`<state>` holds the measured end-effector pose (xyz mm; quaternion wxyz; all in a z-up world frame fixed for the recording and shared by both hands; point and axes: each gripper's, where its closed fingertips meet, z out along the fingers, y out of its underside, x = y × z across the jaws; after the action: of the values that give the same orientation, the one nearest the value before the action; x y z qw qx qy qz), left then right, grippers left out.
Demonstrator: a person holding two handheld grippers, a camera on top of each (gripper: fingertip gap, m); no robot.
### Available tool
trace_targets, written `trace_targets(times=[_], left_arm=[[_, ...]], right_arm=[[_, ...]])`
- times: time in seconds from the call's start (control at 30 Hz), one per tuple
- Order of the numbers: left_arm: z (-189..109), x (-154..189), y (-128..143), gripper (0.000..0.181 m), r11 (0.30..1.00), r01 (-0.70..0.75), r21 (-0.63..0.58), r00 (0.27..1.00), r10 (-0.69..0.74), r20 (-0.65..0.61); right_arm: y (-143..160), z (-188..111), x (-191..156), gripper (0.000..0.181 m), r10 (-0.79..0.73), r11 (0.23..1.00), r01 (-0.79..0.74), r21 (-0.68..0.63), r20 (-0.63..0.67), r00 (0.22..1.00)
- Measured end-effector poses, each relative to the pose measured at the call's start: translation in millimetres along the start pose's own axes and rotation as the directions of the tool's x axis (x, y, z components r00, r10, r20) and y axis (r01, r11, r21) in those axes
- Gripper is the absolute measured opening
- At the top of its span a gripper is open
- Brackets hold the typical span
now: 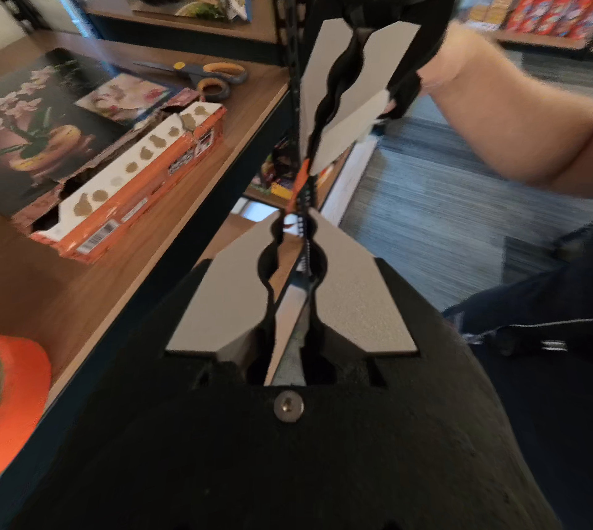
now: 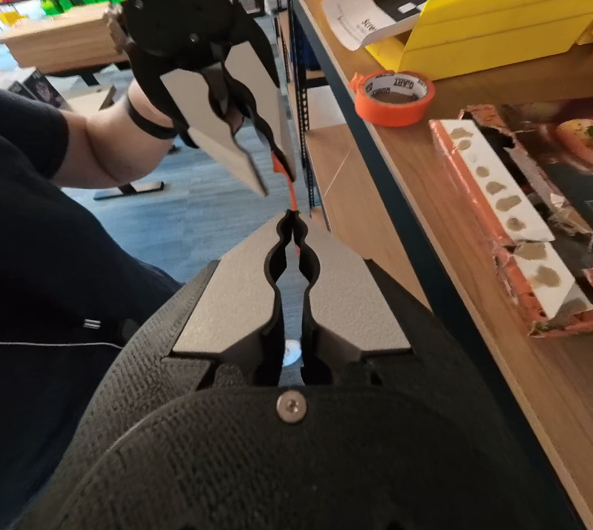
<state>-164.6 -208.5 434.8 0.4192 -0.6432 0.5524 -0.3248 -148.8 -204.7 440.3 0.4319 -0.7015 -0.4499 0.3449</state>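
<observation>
A short strip of orange tape [image 1: 299, 184] is stretched in the air between my two grippers, just off the shelf's front edge. My left gripper [image 1: 296, 217] is shut on one end of it. My right gripper [image 1: 310, 163] faces it from above in the left wrist view and is shut on the other end. In the right wrist view the strip [image 2: 291, 194] runs from my right gripper [image 2: 292, 213] up to the left gripper [image 2: 276, 184], whose fingertips stand slightly apart around it. The orange tape roll [image 2: 394, 97] lies on the wooden shelf [image 2: 426, 194].
A torn-open box with an orange side [image 1: 128, 178] lies on the shelf [image 1: 199, 194], also in the right wrist view [image 2: 513, 242]. Scissors [image 1: 205, 75] lie behind it. Yellow bins [image 2: 481, 43] hold printed sheets. A black upright post [image 1: 293, 33] stands beside the grippers. A person's arm [image 1: 513, 113] holds the right gripper. Less than 4 cm separates the two grippers' tips. From either gripper's tips it is about 30 cm to the orange tape roll [image 2: 394, 97].
</observation>
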Motion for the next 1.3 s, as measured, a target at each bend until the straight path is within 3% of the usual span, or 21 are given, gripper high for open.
trace_targets(times=[0.03, 0.1, 0.27, 0.4, 0.43, 0.5, 0.6, 0.7, 0.8, 0.87, 0.97, 1.17, 1.3], left_arm=[[-0.1, -1.8, -2.7, 0.024, 1.000, 0.019, 0.018, 0.999, -0.018, -0.050], [0.6, -10.3, -4.2, 0.032, 0.999, 0.039, 0.022, 0.991, -0.035, -0.127], [-0.5, -31.1, -7.7, 0.029, 0.994, 0.107, 0.038, 0.945, -0.090, -0.315], [3.2, -48.1, 1.3, 0.023, 0.990, 0.139, 0.011, 0.919, -0.125, -0.373], [5.0, -56.7, 4.8, 0.021, 0.991, 0.136, 0.005, 0.931, -0.125, -0.343], [8.8, -89.4, 17.7, 0.040, 0.997, 0.077, -0.019, 0.984, -0.079, -0.159], [3.7, -117.6, 21.4, 0.048, 0.999, -0.046, 0.007, 0.999, 0.046, 0.019], [5.6, -122.3, 6.7, 0.055, 0.981, -0.171, 0.091, 0.983, 0.164, 0.076], [19.0, -134.9, 0.9, 0.059, 0.916, -0.394, 0.070, 0.903, 0.372, 0.214], [33.1, -139.1, 6.9, 0.053, 0.857, -0.515, -0.005, 0.829, 0.500, 0.250], [51.6, -145.5, 18.9, 0.052, 0.803, -0.586, -0.112, 0.764, 0.593, 0.257], [50.1, -142.8, 22.6, 0.028, 0.736, -0.653, -0.175, 0.671, 0.671, 0.316], [51.4, -144.3, 24.3, 0.027, 0.719, -0.659, -0.222, 0.646, 0.692, 0.323]], right_arm=[[-3.0, 1.2, 5.3, 0.000, 0.006, 1.000, -0.006, 0.008, -0.011, 1.000], [-6.9, 4.1, 19.0, 0.000, 0.013, 1.000, -0.012, 0.016, -0.057, 0.998], [-9.4, 10.6, 38.1, 0.000, 0.069, 0.997, -0.067, 0.038, -0.072, 0.995], [-5.5, 20.4, 43.6, 0.000, 0.076, 0.997, -0.073, 0.028, -0.116, 0.990], [-4.3, 22.7, 43.6, 0.000, 0.084, 0.996, -0.081, 0.027, -0.120, 0.989], [0.3, 22.8, 47.5, 0.000, 0.099, 0.995, -0.098, 0.018, -0.150, 0.984], [1.5, 11.1, 58.7, 0.000, 0.122, 0.992, -0.111, 0.062, -0.206, 0.971], [0.7, -11.3, 74.4, 0.000, 0.134, 0.988, -0.104, 0.118, -0.286, 0.949], [2.9, -30.5, 85.6, 0.000, 0.143, 0.984, -0.100, 0.146, -0.333, 0.932], [3.8, -39.9, 90.1, 0.000, 0.159, 0.979, -0.106, 0.174, -0.329, 0.931], [9.8, -47.9, 96.1, 0.000, 0.164, 0.978, -0.112, 0.178, -0.311, 0.936], [20.7, -54.2, 106.7, 0.000, 0.166, 0.979, -0.128, 0.157, -0.258, 0.952], [23.2, -55.3, 110.3, 0.000, 0.145, 0.984, -0.116, 0.138, -0.226, 0.963]])
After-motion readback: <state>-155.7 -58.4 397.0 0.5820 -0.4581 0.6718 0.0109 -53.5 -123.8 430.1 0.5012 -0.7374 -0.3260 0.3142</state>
